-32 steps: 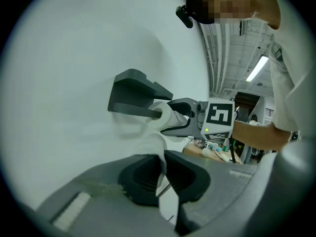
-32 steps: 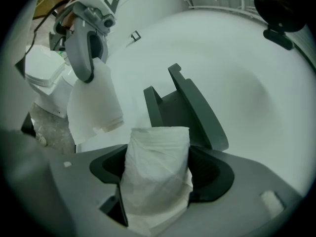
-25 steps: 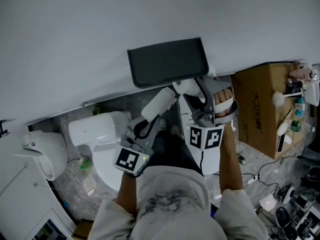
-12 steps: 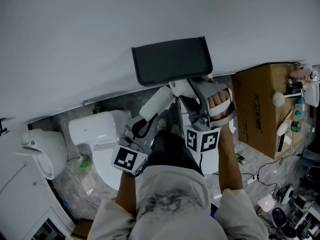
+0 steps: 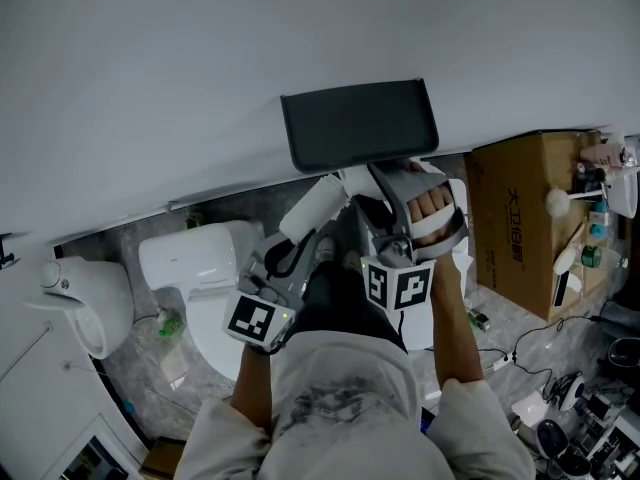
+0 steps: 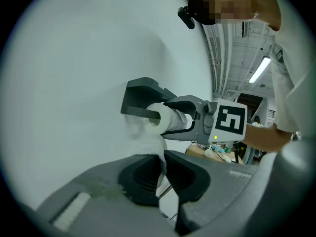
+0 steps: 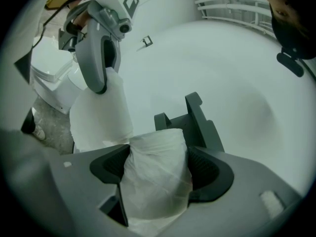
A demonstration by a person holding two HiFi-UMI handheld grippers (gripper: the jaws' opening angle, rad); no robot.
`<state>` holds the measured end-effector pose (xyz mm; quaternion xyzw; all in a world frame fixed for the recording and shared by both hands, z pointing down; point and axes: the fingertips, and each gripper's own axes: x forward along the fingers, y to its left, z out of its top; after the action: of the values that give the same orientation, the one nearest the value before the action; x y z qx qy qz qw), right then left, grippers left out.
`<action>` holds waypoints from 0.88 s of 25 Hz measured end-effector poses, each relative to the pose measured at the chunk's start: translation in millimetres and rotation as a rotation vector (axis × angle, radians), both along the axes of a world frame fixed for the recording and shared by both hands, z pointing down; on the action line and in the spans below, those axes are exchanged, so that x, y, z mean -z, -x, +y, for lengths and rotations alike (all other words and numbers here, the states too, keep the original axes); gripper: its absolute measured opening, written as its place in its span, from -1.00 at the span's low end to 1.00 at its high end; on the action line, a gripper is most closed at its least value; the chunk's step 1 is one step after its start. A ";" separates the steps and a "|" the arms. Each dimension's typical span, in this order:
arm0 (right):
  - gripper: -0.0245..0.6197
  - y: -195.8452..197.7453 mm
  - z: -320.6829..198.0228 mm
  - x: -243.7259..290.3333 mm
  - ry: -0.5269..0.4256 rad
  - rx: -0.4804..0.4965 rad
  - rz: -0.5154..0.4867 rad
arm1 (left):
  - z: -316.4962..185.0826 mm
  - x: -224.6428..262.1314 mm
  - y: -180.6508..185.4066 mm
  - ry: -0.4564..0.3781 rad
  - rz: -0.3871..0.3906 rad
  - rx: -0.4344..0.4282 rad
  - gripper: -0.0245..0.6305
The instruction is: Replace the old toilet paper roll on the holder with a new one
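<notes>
Toilet paper roll [image 7: 155,181] sits clamped between the wide-spread fingers of the right gripper [image 7: 159,167]. Its long axis runs along them, and the hollow core aims at the dark wall holder [image 7: 195,122] just beyond the fingertips. Left gripper [image 6: 162,174], off to the side, pinches the roll's loose paper tail [image 6: 148,144].

The right gripper [image 5: 375,183], clamped on the toilet paper roll [image 7: 155,177], now sits further left. It seems nearer the holder [image 5: 360,123].

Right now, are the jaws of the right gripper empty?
No, the right gripper is shut on a white toilet paper roll, in front of the dark grey wall-mounted holder.
</notes>
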<state>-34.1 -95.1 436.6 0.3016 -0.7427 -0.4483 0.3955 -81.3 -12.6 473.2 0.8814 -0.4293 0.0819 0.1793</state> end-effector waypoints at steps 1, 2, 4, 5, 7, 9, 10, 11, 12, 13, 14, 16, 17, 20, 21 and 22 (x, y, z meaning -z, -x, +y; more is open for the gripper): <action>0.24 0.8 0.3 0.3 0.002 0.000 -0.001 | 0.2 0.2 0.9 0.001 0.000 -0.001 -0.88; 0.24 2.1 0.9 0.7 0.004 0.002 -0.003 | 0.2 0.5 2.0 0.001 0.000 -0.001 -0.88; 0.24 6.4 3.6 2.0 0.011 0.013 -0.011 | 0.0 1.6 3.9 0.001 0.002 0.001 -0.88; 0.24 9.1 5.2 2.5 0.014 0.019 -0.015 | -0.1 2.2 4.9 0.001 0.004 0.002 -0.88; 0.24 13.7 7.4 2.3 0.021 0.026 -0.020 | -0.3 2.5 6.9 -0.001 0.002 0.002 -0.88; 0.24 15.9 8.3 1.5 0.029 0.028 -0.025 | 0.2 1.0 9.0 -0.007 -0.006 -0.002 -0.88; 0.24 16.6 8.7 1.2 0.033 0.028 -0.028 | 0.5 0.4 9.7 -0.010 -0.010 -0.003 -0.88; 0.24 17.3 9.1 0.9 0.037 0.030 -0.031 | 0.6 0.8 10.1 -0.009 -0.007 0.000 -0.88; 0.24 17.9 9.6 0.6 0.040 0.031 -0.034 | 1.1 1.0 10.6 -0.006 -0.006 0.002 -0.88; 0.24 18.4 10.0 0.7 0.043 0.033 -0.037 | 2.5 -0.3 11.5 -0.006 -0.013 -0.002 -0.88; 0.24 18.6 10.2 1.2 0.043 0.033 -0.040 | 4.3 -2.3 12.7 -0.009 -0.026 -0.011 -0.88; 0.24 18.5 10.6 4.1 0.040 0.031 -0.048 | 6.0 -2.3 14.3 -0.020 -0.038 -0.020 -0.88; 0.24 18.3 11.1 6.3 0.037 0.030 -0.054 | 5.9 -0.4 14.6 -0.027 -0.036 -0.019 -0.88; 0.24 17.0 13.5 10.3 0.037 0.027 -0.069 | 6.7 3.6 15.5 -0.038 -0.028 -0.011 -0.88; 0.24 16.3 14.3 11.0 0.039 0.026 -0.073 | 7.2 4.7 15.6 -0.040 -0.028 -0.010 -0.88; 0.24 15.3 15.2 12.0 0.042 0.025 -0.078 | 7.4 6.2 15.5 -0.042 -0.028 -0.009 -0.88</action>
<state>-49.4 -79.8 424.6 0.3013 -0.7704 -0.4255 0.3670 -96.7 -5.2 467.1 0.8856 -0.4295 0.0858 0.1545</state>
